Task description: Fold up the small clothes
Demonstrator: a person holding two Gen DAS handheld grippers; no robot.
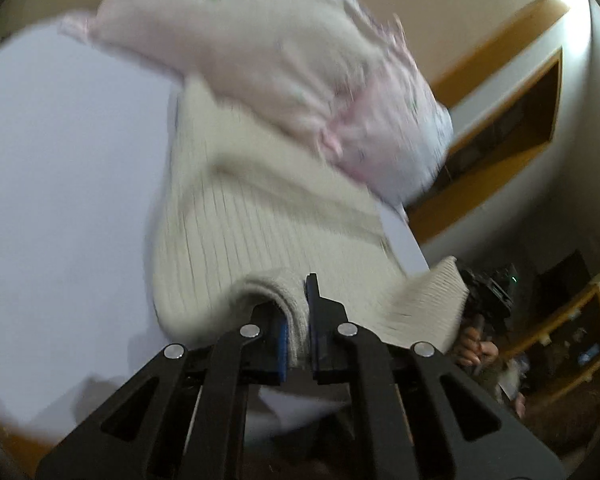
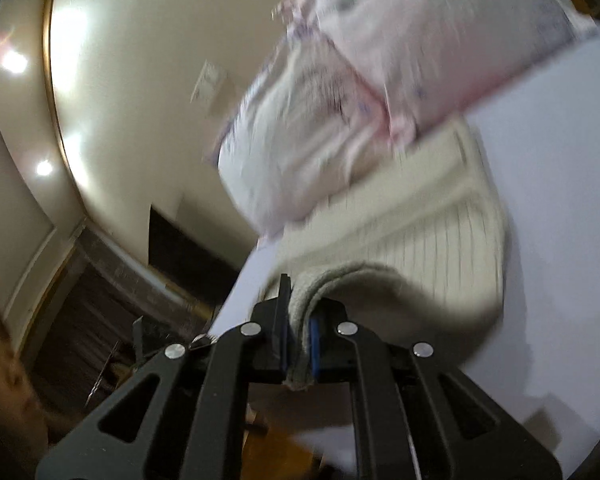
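A cream ribbed knit garment (image 1: 260, 220) lies on a white surface (image 1: 60, 180), its near edge lifted. My left gripper (image 1: 298, 320) is shut on that near edge. In the right wrist view the same knit garment (image 2: 432, 232) shows, and my right gripper (image 2: 300, 320) is shut on a folded part of its near edge. The right gripper also shows in the left wrist view (image 1: 488, 292) at the garment's right corner, its jaws hidden. Both views are blurred.
A pink-and-white patterned pillow (image 1: 268, 60) lies on the far end of the garment, also in the right wrist view (image 2: 380, 80). The white surface's edge (image 1: 408, 240) runs close on the right. Wooden shelves (image 1: 500, 128) stand beyond. A person's face (image 2: 4, 368) is at the lower left.
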